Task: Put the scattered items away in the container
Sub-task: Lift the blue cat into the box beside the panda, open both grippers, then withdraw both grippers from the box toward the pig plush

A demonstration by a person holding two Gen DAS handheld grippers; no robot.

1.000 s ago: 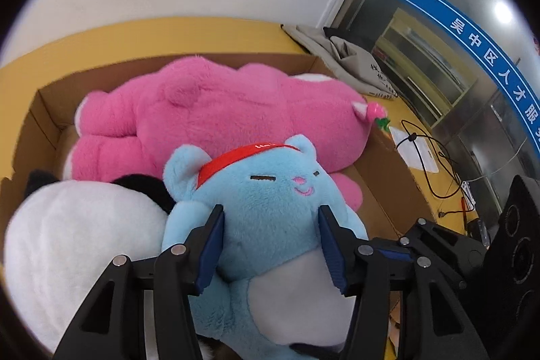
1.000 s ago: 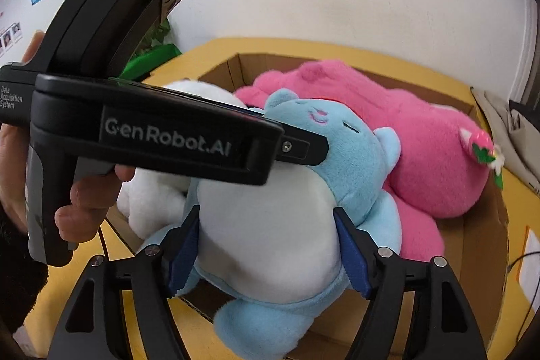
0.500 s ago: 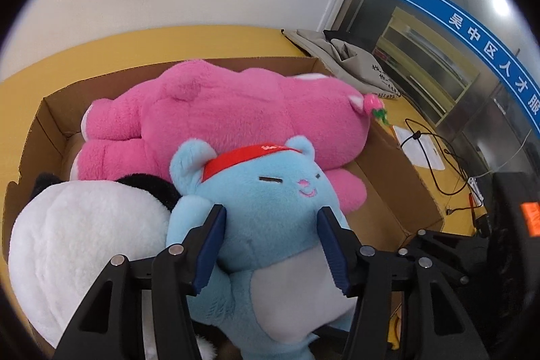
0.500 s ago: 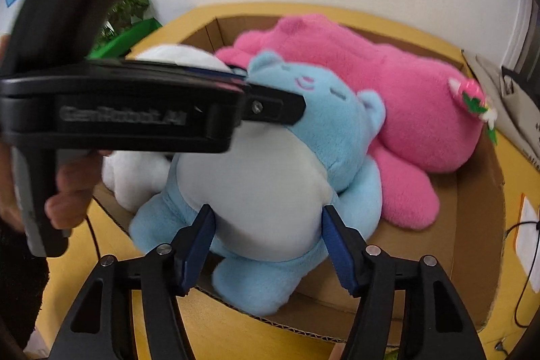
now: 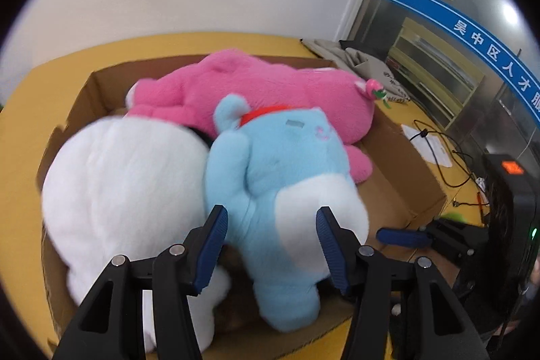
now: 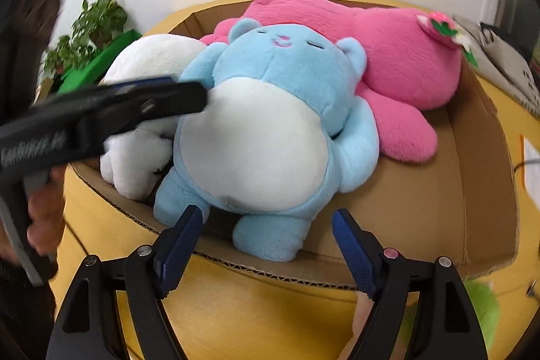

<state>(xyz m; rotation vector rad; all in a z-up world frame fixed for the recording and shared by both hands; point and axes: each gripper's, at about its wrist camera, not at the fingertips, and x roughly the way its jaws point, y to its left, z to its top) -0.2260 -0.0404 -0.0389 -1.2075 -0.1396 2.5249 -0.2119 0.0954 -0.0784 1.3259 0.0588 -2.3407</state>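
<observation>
A blue plush bear [image 5: 287,164] [image 6: 270,123] with a white belly and red headband lies in the cardboard box [image 5: 401,171] [image 6: 472,191], on its near side. A large pink plush [image 5: 256,90] [image 6: 398,56] lies behind it and a white plush [image 5: 125,177] [image 6: 148,63] beside it. My left gripper [image 5: 270,225] is open, its fingers either side of the bear's lower body, apart from it. My right gripper [image 6: 266,225] is open and empty, just in front of the bear's feet at the box's front wall. The left gripper also shows in the right wrist view [image 6: 101,110].
The box sits on a yellow table [image 5: 20,157] [image 6: 253,309]. Grey cloth [image 5: 354,56], paper and black cables [image 5: 438,150] lie to the right. A potted plant [image 6: 87,32] stands at the back left. A green fuzzy item [image 6: 482,302] lies outside the box's front corner.
Both grippers have opened and let go of the blue bear, which has dropped into the box. Both have pulled back toward me.
</observation>
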